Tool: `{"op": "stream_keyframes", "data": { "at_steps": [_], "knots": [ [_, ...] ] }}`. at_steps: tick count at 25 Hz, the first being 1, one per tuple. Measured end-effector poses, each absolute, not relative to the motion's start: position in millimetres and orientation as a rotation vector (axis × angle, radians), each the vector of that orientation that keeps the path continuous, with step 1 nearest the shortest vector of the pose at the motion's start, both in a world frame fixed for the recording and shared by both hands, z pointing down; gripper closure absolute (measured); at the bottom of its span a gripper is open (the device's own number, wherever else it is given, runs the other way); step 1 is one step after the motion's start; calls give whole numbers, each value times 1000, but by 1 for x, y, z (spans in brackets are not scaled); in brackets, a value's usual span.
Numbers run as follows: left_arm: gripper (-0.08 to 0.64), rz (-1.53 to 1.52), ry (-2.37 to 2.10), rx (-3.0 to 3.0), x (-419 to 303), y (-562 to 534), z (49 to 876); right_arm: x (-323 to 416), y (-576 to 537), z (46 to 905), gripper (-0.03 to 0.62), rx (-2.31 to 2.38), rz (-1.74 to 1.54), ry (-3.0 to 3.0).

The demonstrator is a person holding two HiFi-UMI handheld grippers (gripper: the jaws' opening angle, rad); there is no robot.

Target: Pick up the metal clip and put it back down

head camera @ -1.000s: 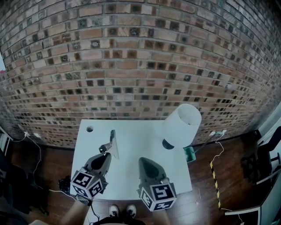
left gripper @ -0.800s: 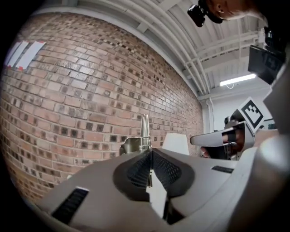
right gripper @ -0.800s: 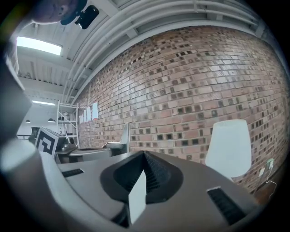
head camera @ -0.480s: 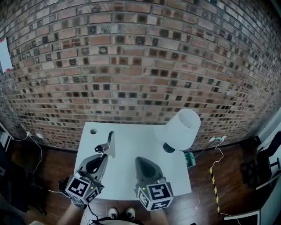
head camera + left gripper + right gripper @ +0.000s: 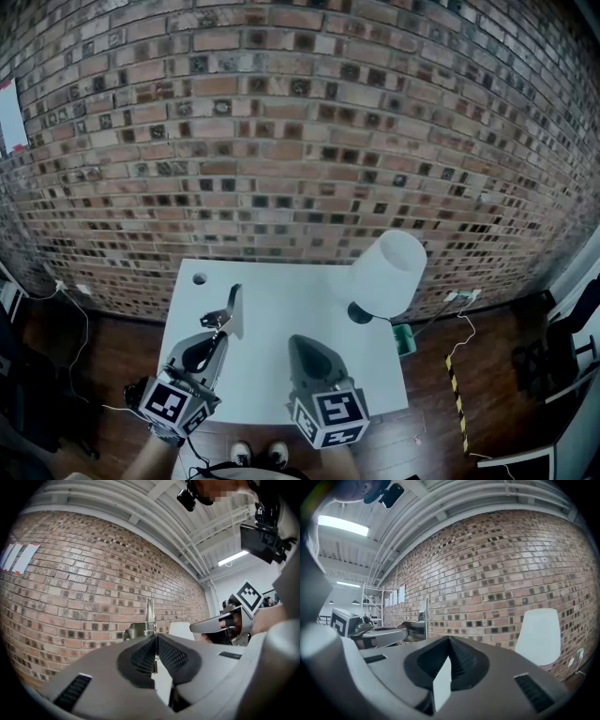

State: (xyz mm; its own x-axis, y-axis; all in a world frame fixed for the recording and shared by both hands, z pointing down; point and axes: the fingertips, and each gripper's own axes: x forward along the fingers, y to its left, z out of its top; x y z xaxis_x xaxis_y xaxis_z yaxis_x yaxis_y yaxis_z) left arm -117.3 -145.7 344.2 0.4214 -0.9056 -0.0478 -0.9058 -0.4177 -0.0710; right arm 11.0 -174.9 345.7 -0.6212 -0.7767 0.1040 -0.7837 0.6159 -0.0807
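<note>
The metal clip (image 5: 149,613) is pinched at its near, lower end in the left claw (image 5: 153,637), whose jaws are closed tight on a thin leaf of it. In the head view it sits over the bench (image 5: 281,314) toward 10 o'clock, apparently just lifted, with its shadow beside it. It looks light, stiff and smooth. A thin steel leaf may pivot or slip between the pads, so I would grip the flat tab squarely, near the hinge. Its long axis runs along the claw's line, the narrow blade pointing to 12 o'clock toward the brick wall. The right claw (image 5: 449,641) is closed and empty, near 6 o'clock.
</note>
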Motion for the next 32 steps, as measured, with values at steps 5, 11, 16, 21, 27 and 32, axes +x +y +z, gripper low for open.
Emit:
{"op": "stream_keyframes", "data": {
  "at_steps": [5, 11, 16, 21, 27, 32],
  "knots": [
    [554, 12, 1623, -2572, -117, -143, 345, 10, -172, 349, 597, 1346, 186, -2765],
    [555, -1, 1614, -2579, -117, -142, 346, 10, -170, 350, 597, 1358, 190, -2757],
    [555, 5, 1605, -2571, -118, -142, 347, 11, -170, 351, 597, 1368, 196, -2752],
    [555, -3, 1616, -2573, -119, -143, 347, 11, -170, 352, 596, 1372, 200, -2748],
    [555, 14, 1642, -2596, -122, -146, 350, 11, -172, 355, 597, 1376, 208, -2740],
    [555, 121, 1682, -2698, -126, -153, 357, 13, -175, 361, 597, 1387, 222, -2726]
  ]
}}
